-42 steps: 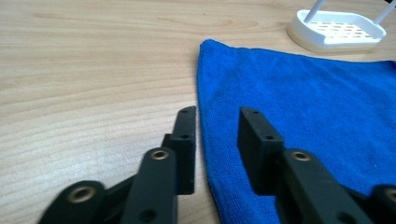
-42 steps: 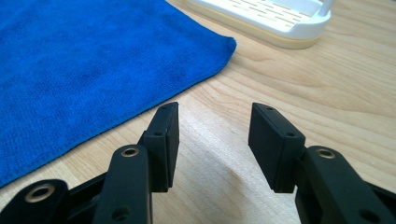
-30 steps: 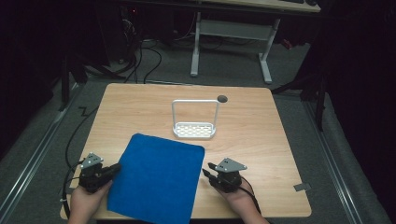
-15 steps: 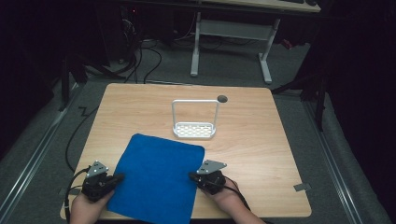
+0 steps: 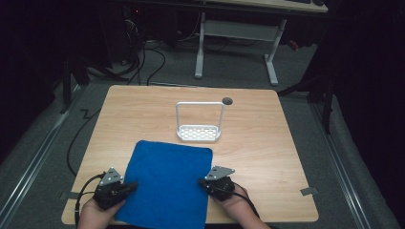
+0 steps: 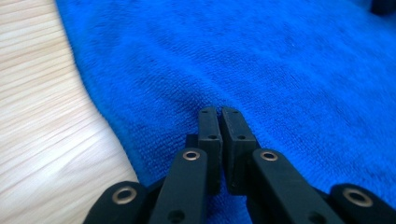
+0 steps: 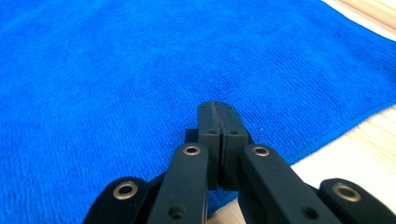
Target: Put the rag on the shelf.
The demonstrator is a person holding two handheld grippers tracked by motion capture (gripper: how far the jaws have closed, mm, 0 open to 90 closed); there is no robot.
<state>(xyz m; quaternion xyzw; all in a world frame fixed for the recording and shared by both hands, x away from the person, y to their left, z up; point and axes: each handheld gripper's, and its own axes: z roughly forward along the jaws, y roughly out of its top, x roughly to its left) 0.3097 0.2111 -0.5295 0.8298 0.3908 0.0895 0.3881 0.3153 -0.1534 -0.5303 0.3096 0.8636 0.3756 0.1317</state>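
Observation:
A blue towel (image 5: 167, 181) lies flat on the near half of the wooden table (image 5: 267, 143). My left gripper (image 5: 133, 185) sits at the towel's left edge, near the front corner. Its jaws are shut, and the blue towel (image 6: 280, 70) puckers slightly at the left gripper's (image 6: 219, 112) tips. My right gripper (image 5: 203, 182) sits at the towel's right edge. There the jaws are pressed together over the border of the blue towel (image 7: 116, 70), with the right gripper (image 7: 217, 106) pinching a faint crease.
A white wire rack (image 5: 199, 132) with a tall handle stands just beyond the towel at mid-table. A round hole (image 5: 227, 101) is in the tabletop behind it. Desk legs and cables stand on the dark floor past the far edge.
The left gripper slid right and nearer, onto the towel's left edge. The right gripper shifted slightly left onto the right edge.

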